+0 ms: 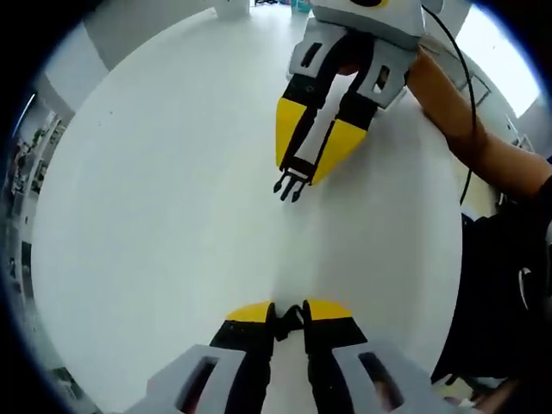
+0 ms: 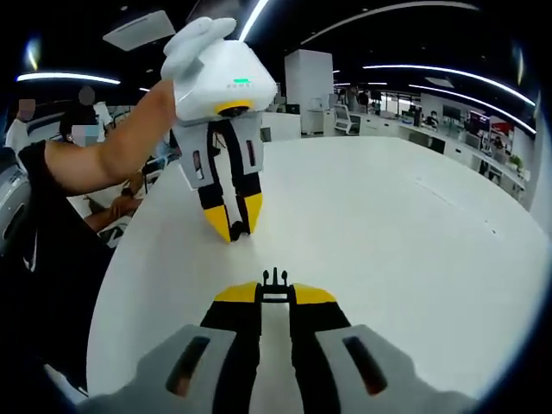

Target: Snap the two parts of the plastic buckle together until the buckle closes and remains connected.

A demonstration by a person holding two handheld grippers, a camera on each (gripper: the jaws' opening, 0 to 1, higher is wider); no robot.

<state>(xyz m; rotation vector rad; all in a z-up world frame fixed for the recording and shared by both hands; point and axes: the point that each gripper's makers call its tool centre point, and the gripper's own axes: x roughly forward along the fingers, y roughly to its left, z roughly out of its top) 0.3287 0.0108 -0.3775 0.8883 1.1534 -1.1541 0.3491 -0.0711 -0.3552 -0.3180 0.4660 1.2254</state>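
In the left gripper view, the left tongs rise from the bottom edge, yellow tips drawn close together and clamped on a small dark buckle part, of which little shows between the pads. Beyond them lies the bare white desk. Further right and higher in that view, the right tongs reach in from the top, closed on the pronged buckle half — a black piece on a white strip, its prongs pointing toward the left tongs. The two buckle parts are well apart, not joined. At the right edge a person's forearm leads to the right tongs, with a dark cable running along it.

In the right gripper view, at the left, a person's arm holds up the left tongs, whose yellow tips point down at the desk and sit nearly together; what they grip is too small to make out here. In the lower middle, the right tongs are clamped on the pronged buckle half — its black prongs stick out just past the yellow tips, aimed toward the left tongs. Behind the desk, an office room stretches back with ceiling light strips.
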